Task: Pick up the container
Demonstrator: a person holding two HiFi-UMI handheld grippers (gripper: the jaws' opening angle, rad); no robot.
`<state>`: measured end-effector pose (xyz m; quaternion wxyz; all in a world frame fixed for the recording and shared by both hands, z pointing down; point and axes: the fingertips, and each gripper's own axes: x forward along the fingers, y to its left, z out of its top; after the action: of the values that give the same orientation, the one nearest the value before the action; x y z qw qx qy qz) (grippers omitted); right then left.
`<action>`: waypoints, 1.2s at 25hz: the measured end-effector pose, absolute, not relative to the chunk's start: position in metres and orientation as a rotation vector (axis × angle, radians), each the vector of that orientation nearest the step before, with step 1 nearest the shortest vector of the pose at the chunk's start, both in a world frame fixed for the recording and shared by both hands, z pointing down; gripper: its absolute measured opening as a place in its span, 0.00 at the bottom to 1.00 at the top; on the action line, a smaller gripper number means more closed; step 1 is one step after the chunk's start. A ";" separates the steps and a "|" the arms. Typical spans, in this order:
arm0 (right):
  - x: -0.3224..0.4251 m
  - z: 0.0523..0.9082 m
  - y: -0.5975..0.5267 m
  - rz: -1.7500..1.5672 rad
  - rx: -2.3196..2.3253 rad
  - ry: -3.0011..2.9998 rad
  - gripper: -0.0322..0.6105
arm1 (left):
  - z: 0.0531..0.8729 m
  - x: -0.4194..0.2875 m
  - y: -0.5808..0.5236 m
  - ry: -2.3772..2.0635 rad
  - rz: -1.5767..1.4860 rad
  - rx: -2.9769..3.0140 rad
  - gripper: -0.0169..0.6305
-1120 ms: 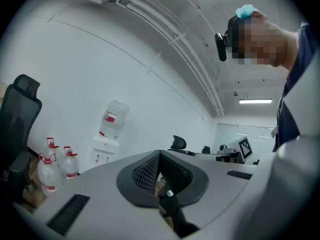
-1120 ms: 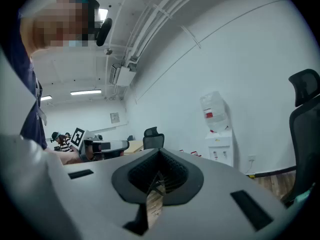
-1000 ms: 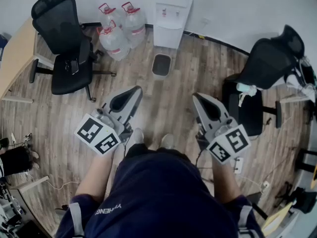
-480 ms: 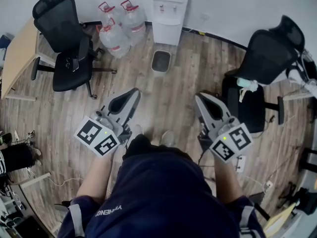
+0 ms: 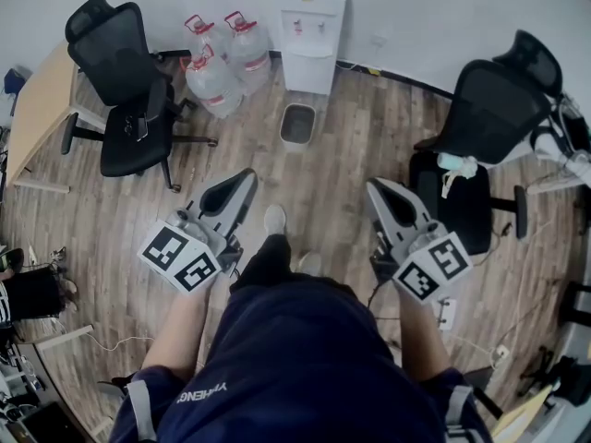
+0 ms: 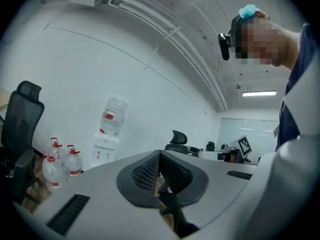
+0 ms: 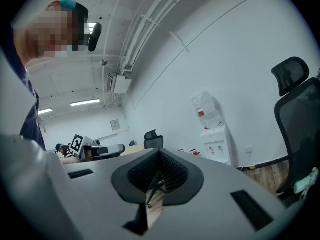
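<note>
This is an office: a black rolling chair (image 5: 125, 90), another chair (image 5: 489, 109), a wooden tabletop (image 5: 37, 109), and a white water cooler (image 5: 309, 30) (spare big bottles (image 5: 222, 58) stand beside it).

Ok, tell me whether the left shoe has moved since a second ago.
Yes. The left shoe has stepped forward toward the bin, and is now ahead of the right shoe.

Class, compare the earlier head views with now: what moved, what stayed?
One white shoe has stepped forward toward the grey bin. Nothing was gripped or released. The left gripper and right gripper stay shut, empty, held out in front.
</note>
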<state>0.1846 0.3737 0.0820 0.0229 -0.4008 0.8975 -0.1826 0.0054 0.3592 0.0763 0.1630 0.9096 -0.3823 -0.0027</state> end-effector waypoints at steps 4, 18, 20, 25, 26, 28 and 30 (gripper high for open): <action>0.186 0.083 0.361 -0.562 -1.241 2.787 0.07 | 0.080 0.008 0.345 -1.089 -0.015 2.589 0.05; 0.158 0.123 0.239 -0.660 -1.303 2.847 0.07 | 0.130 -0.020 0.214 -1.045 -0.034 2.517 0.05; 0.141 0.130 0.208 -0.674 -1.305 2.862 0.07 | 0.139 -0.031 0.182 -1.035 -0.014 2.514 0.05; 0.104 0.144 0.124 -0.719 -1.338 2.875 0.07 | 0.155 -0.060 0.098 -0.981 0.026 2.514 0.05; 0.098 0.146 0.108 -0.722 -1.351 2.874 0.07 | 0.156 -0.065 0.082 -0.967 0.036 2.522 0.05; 0.086 0.148 0.077 -0.727 -1.380 2.870 0.07 | 0.157 -0.075 0.049 -0.942 0.059 2.540 0.05; 0.076 0.151 0.051 -0.743 -1.408 2.864 0.07 | 0.158 -0.086 0.021 -0.919 0.077 2.552 0.05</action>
<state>0.0764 0.0513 0.1511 -0.0675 -0.4286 0.8721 -0.2263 -0.0856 0.0206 0.1580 0.2123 0.9190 -0.3310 0.0278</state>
